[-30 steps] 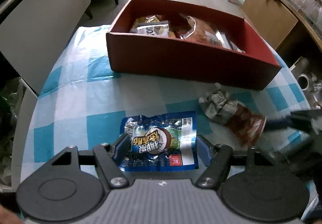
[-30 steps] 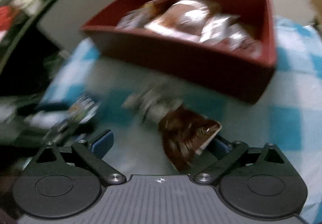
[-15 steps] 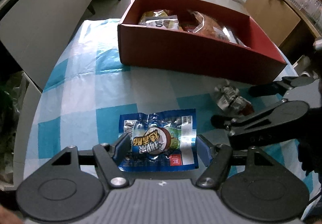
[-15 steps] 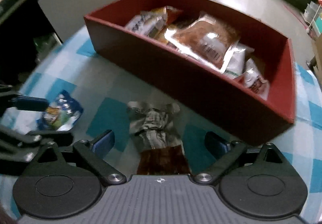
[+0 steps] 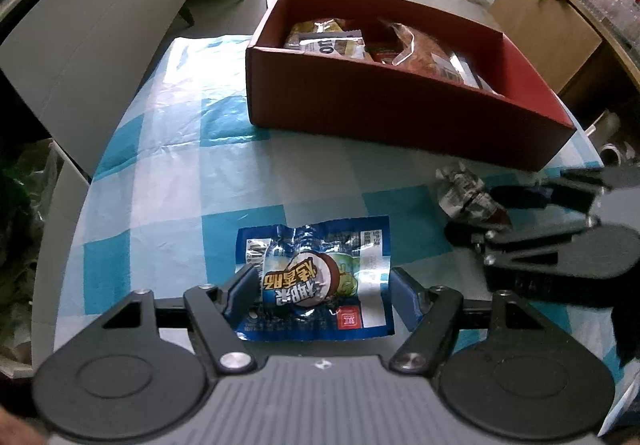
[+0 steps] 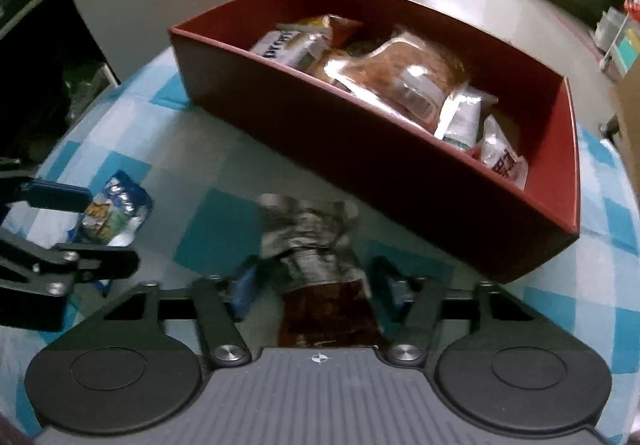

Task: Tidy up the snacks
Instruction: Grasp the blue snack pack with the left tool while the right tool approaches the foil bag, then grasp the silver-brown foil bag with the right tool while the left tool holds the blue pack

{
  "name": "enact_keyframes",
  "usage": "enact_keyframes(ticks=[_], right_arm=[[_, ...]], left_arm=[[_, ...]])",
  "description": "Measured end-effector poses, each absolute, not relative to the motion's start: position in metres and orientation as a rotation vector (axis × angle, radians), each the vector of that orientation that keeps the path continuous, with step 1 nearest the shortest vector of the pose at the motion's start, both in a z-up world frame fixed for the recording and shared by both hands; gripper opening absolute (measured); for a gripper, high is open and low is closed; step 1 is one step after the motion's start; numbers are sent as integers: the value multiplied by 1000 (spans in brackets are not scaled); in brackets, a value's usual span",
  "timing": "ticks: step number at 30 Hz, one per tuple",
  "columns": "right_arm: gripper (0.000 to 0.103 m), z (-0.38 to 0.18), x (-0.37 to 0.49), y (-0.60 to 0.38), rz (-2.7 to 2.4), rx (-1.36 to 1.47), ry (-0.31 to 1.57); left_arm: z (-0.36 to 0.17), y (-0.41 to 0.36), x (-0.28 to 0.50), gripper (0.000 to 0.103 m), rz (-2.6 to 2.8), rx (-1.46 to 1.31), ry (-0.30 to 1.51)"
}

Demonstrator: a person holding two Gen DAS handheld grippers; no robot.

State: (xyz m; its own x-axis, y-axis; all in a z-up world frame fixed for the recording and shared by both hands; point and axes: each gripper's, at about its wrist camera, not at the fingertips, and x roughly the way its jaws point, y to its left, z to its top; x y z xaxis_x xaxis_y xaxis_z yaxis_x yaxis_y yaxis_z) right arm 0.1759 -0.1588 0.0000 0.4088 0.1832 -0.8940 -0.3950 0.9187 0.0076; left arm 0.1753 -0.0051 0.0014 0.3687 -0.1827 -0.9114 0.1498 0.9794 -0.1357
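A blue snack packet (image 5: 320, 269) lies flat on the checked tablecloth, and my left gripper (image 5: 324, 295) is shut on its two side edges. To its right a crumpled brown and silver snack packet (image 6: 320, 245) sits between the fingers of my right gripper (image 6: 320, 281). Those jaws are closing and the pads meet the packet's sides. In the left wrist view the right gripper (image 5: 492, 211) straddles that same packet (image 5: 464, 197). The red box (image 5: 400, 105) stands behind both, open-topped, with several snack bags inside. From the right wrist view the left gripper (image 6: 80, 227) and blue packet (image 6: 112, 213) are at the far left.
A blue and white checked tablecloth (image 5: 180, 165) covers the round table. A white panel (image 5: 100, 45) stands past its left edge. A cardboard box (image 5: 548, 29) and shelves are at the back right. The red box's near wall (image 6: 360, 149) runs close behind the brown packet.
The right gripper swung in over the brown packet and its wide jaws closed in on it. The left gripper kept its hold on the blue packet.
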Motion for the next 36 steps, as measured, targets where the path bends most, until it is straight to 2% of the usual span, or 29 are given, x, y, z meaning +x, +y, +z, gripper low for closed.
enact_keyframes(ticks=[3, 16, 20, 22, 27, 29, 31, 33, 36], right_arm=[[56, 1, 170, -159, 370, -202, 1100], [56, 21, 141, -177, 339, -94, 1068], [56, 22, 140, -183, 325, -81, 1068], [56, 22, 142, -186, 318, -72, 1068], [56, 20, 146, -191, 324, -57, 1071], [56, 18, 146, -192, 325, -58, 1078], [56, 18, 146, -192, 328, -67, 1080], [55, 18, 145, -191, 336, -74, 1077], [54, 22, 145, -191, 346, -72, 1062]], left_arm=[[5, -6, 175, 65, -225, -42, 1167], [18, -19, 174, 61, -258, -31, 1131], [5, -24, 175, 65, -224, 15, 1169], [-2, -25, 177, 70, -185, 29, 1175], [-16, -25, 179, 73, -140, 42, 1174], [-15, -26, 171, 68, -143, 62, 1143], [-11, -21, 166, 57, -140, 43, 1124], [-7, -14, 167, 53, -136, 2, 1118], [-1, -8, 172, 40, -132, -39, 1104]])
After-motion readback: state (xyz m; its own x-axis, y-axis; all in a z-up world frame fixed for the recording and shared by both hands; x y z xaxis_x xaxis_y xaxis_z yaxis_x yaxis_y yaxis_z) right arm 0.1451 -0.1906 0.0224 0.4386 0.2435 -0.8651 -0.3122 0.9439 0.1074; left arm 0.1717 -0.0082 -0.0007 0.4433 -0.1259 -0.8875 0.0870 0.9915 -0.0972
